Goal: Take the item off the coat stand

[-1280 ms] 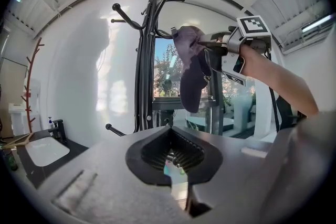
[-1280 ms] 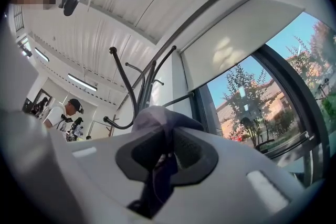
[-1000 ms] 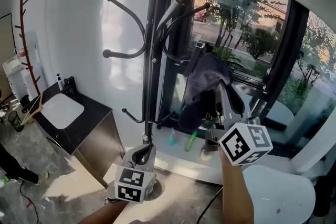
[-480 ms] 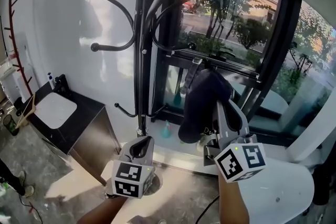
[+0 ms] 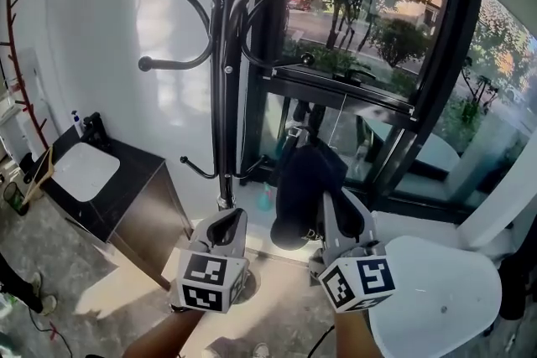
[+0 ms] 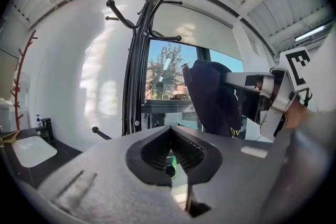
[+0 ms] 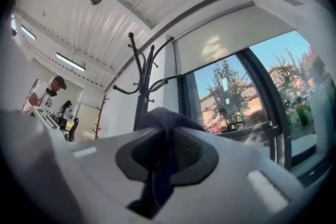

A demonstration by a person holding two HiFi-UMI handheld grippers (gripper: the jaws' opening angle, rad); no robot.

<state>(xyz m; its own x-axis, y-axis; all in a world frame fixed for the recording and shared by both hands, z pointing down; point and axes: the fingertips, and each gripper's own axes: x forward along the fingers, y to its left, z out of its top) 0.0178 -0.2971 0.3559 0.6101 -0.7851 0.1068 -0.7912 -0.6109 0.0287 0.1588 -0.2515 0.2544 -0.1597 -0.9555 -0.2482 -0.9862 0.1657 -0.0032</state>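
Note:
The black coat stand (image 5: 225,80) rises by the window, its curved hooks bare; it also shows in the left gripper view (image 6: 134,71) and the right gripper view (image 7: 143,86). A dark navy cap (image 5: 298,193) hangs free of the stand, below its hooks, with my right gripper (image 5: 331,210) shut on its fabric. From the right gripper's own camera the cap (image 7: 163,123) fills the gap between the jaws (image 7: 167,144). My left gripper (image 5: 225,229) sits low beside the stand's pole, shut and empty (image 6: 170,136); to its right it sees the cap (image 6: 210,94) and the right gripper (image 6: 257,97).
A black cabinet with a white sink (image 5: 92,172) stands at the left under a thin red branch-shaped rack (image 5: 21,71). Black window frames (image 5: 436,80) run behind the stand, with small bottles (image 5: 265,199) on the sill. A white round top (image 5: 436,298) lies at lower right.
The right gripper has come down and toward me with the cap, away from the stand's upper hooks. The left gripper has stayed where it was.

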